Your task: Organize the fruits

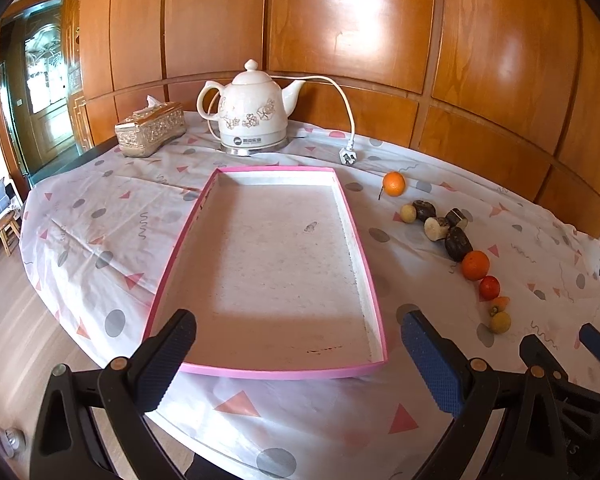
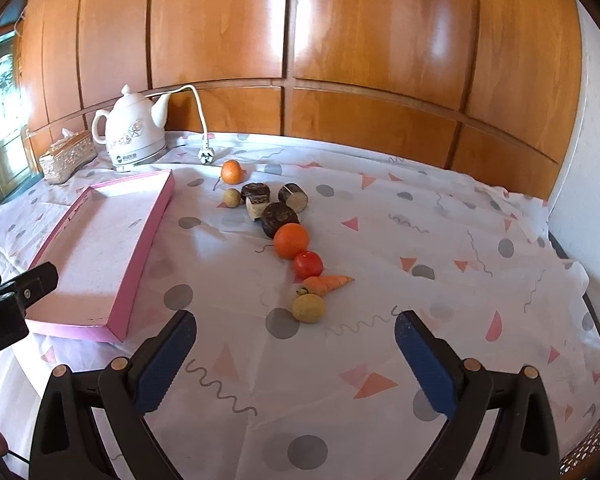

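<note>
An empty pink-rimmed tray (image 1: 364, 256) (image 2: 156, 216) lies on the patterned tablecloth. To its right runs a line of produce: a far orange (image 2: 232, 172) (image 1: 394, 184), several dark and pale root pieces (image 2: 278, 214) (image 1: 456, 242), a near orange (image 2: 291, 241) (image 1: 475, 265), a red tomato (image 2: 308, 264) (image 1: 489, 287), a small carrot (image 2: 326, 284) and a yellowish round fruit (image 2: 309, 308) (image 1: 500, 322). My left gripper (image 1: 296, 360) is open and empty over the tray's near edge. My right gripper (image 2: 294, 360) is open and empty just before the yellowish fruit.
A white ceramic kettle (image 1: 254, 114) (image 2: 134, 132) with cord and plug (image 1: 348, 156) stands at the back, with a tissue box (image 1: 150, 130) to its left. Wood panelling backs the table. The table edge and floor lie to the left.
</note>
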`<state>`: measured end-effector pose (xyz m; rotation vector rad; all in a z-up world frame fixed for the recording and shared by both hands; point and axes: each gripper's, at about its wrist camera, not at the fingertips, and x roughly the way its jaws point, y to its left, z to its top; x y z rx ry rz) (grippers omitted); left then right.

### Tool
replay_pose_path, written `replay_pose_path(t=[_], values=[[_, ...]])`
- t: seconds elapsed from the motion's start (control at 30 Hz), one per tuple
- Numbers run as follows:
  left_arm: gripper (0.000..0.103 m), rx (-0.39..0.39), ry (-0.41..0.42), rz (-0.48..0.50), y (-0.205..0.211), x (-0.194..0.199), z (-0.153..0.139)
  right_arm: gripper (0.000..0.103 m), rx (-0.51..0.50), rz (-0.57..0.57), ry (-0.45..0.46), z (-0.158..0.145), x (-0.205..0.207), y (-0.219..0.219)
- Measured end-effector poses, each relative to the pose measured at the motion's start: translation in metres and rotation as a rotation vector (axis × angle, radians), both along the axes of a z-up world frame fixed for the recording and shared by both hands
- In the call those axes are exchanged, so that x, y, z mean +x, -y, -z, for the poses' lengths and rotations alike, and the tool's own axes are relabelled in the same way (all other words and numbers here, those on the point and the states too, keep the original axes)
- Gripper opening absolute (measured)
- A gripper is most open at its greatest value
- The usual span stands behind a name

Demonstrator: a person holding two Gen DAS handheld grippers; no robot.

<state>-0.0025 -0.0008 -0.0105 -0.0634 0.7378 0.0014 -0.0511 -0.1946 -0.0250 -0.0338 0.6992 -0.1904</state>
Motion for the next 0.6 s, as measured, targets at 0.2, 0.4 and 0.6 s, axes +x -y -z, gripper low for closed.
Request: replay_pose_path(t=[0.2,0.4,0.6], values=[[0.103,0.002,0.015,0.007,-0.0006,-0.0004,-0.0017,0.101,-0.016,-0.010,0.009,-0.0014,-0.0008,-0.0048],[0.103,0.009,0.020,0.015,0.0021,-0.0008,-0.0033,0.101,-0.018,-0.016,0.011,-0.0016,-0.0024,-0.0057],[0.103,0.009,0.019,0.012,0.0023,-0.0005,-0.0034,0.101,-0.011,-0.017,0.009,-0.0009,-0.0026,-0.0044]])
